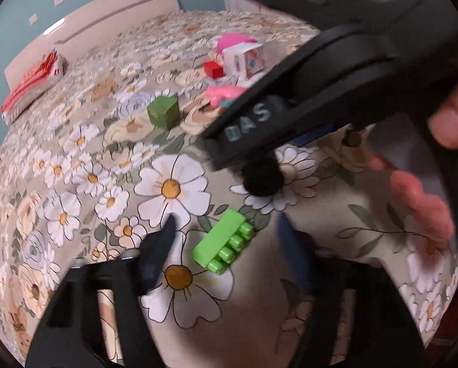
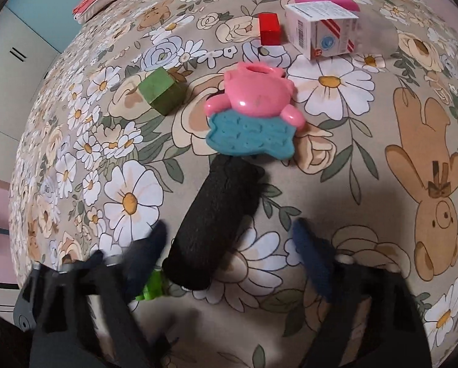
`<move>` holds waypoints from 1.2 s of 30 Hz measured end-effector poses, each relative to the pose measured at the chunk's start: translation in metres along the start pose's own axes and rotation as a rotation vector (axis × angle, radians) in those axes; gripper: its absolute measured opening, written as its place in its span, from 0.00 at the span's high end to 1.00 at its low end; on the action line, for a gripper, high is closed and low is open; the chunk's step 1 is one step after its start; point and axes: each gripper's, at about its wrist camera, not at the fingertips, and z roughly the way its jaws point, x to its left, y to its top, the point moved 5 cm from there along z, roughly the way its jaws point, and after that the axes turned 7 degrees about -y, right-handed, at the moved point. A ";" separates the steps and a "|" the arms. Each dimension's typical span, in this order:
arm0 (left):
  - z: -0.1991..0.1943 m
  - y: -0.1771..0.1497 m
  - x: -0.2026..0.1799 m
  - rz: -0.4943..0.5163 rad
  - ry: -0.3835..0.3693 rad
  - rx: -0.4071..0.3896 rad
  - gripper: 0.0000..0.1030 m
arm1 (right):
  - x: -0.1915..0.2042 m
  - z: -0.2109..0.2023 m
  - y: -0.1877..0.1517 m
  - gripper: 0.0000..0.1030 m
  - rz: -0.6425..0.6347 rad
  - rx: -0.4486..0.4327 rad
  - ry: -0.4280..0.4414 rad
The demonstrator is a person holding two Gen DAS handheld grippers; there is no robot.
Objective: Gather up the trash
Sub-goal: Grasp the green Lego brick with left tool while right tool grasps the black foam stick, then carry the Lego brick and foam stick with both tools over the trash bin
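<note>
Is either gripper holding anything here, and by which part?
Nothing held. The green brick lies between the left gripper fingers, the black roll between the right gripper fingers, both ungripped.

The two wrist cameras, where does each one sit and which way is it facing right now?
Left wrist: on the left gripper, facing down at the flowered bedspread and a green brick; its own fingers, the right gripper and a hand show.
Right wrist: on the right gripper, facing down at a black foam roll and a pink toy; its own fingers show.
Shared: green cube, red block, white carton.
</note>
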 end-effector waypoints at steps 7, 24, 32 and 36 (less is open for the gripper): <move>0.013 -0.010 -0.003 -0.049 -0.054 0.030 0.75 | 0.013 0.000 -0.006 0.56 -0.043 0.011 0.047; -0.013 0.007 -0.031 -0.268 0.087 0.034 0.80 | -0.016 -0.044 -0.019 0.59 -0.087 -0.014 0.129; -0.048 0.022 -0.060 -0.328 0.142 0.026 0.80 | -0.040 -0.098 -0.027 0.59 -0.118 -0.084 0.126; -0.071 0.029 -0.078 -0.336 0.183 0.011 0.80 | -0.054 -0.127 -0.033 0.59 -0.135 -0.126 0.112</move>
